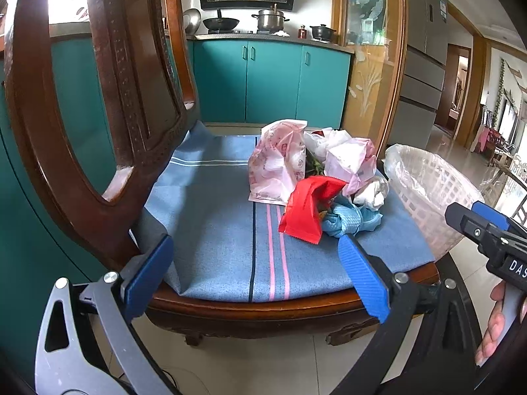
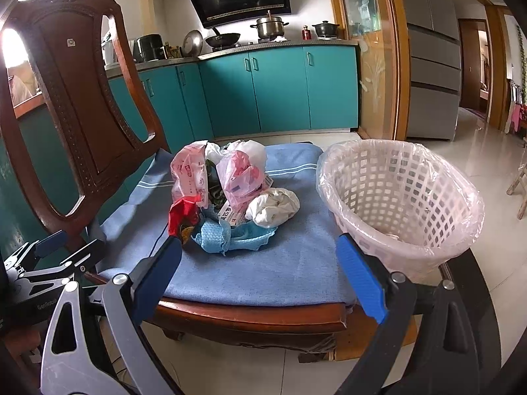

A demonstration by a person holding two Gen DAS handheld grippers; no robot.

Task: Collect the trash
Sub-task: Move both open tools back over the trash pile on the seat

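I'm at the start: both my left gripper (image 1: 255, 261) and right gripper (image 2: 258, 256) gape empty before the trash pile (image 2: 230, 194) on the chair cushion (image 2: 290, 263), so next I pinch the red wrapper (image 1: 304, 210) and carry it to the lined basket (image 2: 400, 197) alongside.

A heap of crumpled plastic bags and wrappers (image 2: 230, 191) lies on the blue cloth-covered wooden chair seat (image 2: 250, 273); a white lattice plastic basket lined with clear film (image 2: 400, 204) stands just right.
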